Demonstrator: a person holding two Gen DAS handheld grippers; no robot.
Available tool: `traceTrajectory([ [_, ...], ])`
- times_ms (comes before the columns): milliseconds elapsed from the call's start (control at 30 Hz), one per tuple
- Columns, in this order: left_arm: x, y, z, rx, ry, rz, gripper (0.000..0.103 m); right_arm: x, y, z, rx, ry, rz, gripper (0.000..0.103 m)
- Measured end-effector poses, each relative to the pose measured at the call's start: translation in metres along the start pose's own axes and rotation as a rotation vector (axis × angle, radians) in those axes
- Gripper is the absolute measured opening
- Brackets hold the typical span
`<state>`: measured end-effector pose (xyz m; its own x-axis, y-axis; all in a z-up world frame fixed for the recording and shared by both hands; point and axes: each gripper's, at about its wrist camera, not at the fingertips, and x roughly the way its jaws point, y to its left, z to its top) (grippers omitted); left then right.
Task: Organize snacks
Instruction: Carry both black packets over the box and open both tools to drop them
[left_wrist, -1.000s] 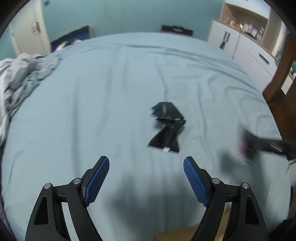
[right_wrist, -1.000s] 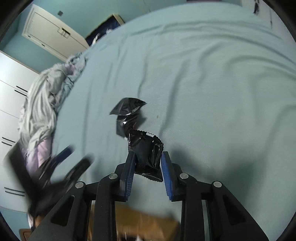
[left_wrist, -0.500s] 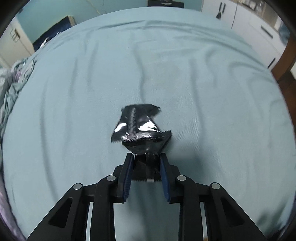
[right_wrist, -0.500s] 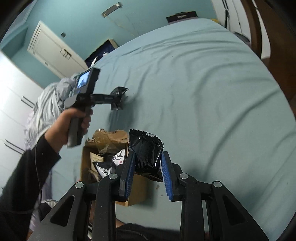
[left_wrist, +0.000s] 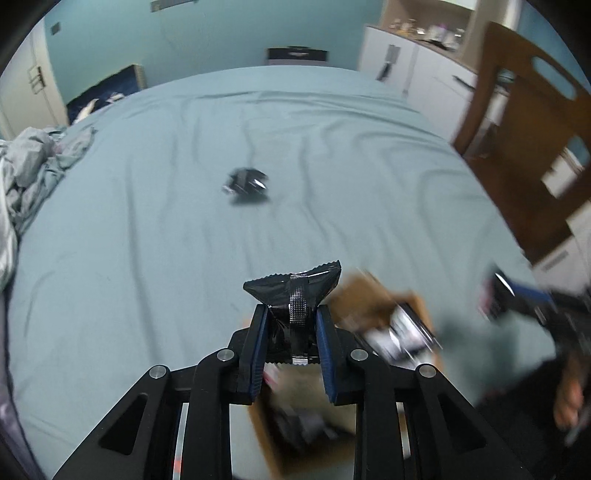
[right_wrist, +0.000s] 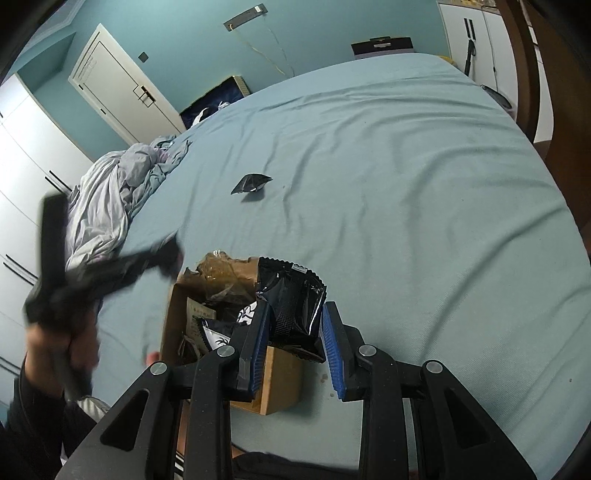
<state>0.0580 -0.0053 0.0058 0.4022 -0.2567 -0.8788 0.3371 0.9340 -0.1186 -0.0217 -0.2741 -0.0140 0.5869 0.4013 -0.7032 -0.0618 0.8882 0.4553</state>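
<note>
The left gripper (left_wrist: 291, 332) pinches a black snack packet (left_wrist: 295, 295) with the cardboard box (left_wrist: 373, 299) just at its four o'clock, while the right gripper (right_wrist: 295, 343), clamped on another black packet (right_wrist: 295, 299), hangs nearer, over the box's (right_wrist: 177, 314) right edge, its opening at nine o'clock.

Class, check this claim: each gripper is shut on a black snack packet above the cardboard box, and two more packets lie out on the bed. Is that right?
Not quite: only one loose packet lies out on the bed, as the right wrist view shows. The rest holds: the left gripper and right gripper each clamp a black packet above the cardboard box.
</note>
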Motion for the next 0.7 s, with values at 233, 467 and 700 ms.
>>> traceTrajectory([
  [233, 0.01, -0.023, -0.041, 0.1, -0.021, 0.018, 0.056, 0.0, -0.001, -0.002, -0.004, 0.02, -0.023, 0.027],
  [467, -0.012, 0.002, -0.035, -0.012, -0.137, 0.066, 0.082, 0.009, 0.02, -0.001, -0.074, 0.036, -0.015, 0.029],
  [700, -0.011, 0.032, -0.032, -0.116, -0.15, 0.121, 0.082, 0.021, 0.056, -0.004, -0.197, 0.04, 0.066, 0.029],
])
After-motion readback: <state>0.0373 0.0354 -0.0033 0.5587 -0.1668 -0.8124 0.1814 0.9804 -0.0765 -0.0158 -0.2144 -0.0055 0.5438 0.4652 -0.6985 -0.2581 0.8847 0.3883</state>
